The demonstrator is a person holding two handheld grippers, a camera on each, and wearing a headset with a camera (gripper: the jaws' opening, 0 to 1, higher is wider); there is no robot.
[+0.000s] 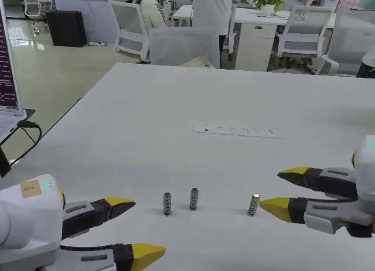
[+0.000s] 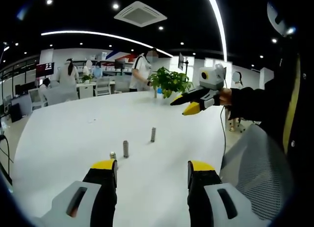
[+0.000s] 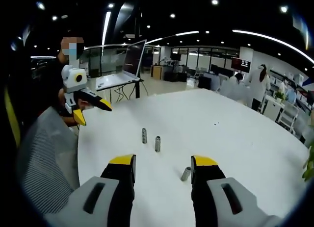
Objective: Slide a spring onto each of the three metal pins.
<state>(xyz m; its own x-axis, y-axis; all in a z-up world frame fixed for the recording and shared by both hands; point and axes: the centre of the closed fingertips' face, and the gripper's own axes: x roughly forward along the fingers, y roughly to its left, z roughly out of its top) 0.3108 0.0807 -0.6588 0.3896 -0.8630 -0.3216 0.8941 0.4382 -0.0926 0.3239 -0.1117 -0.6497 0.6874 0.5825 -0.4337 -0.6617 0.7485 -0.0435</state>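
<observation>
Three small metal pins stand in a row near the front of the white table [image 1: 176, 107]. The left pin [image 1: 167, 203] and the middle pin [image 1: 194, 199] look coiled, as if each carries a spring. The right pin [image 1: 253, 205] is also coiled, leans slightly and has a shiny tip. My left gripper [image 1: 140, 229] is open at the lower left, a short way from the left pin [image 2: 113, 155]. My right gripper [image 1: 274, 190] is open too, and its lower fingertip lies just right of the right pin [image 3: 186, 173]. Neither gripper holds anything.
A flush power strip [image 1: 237, 130] sits in the table top behind the pins. Office chairs [image 1: 184, 47] and standing people are beyond the far edge. A laptop [image 1: 9, 116] with a cable sits on a stand to the left.
</observation>
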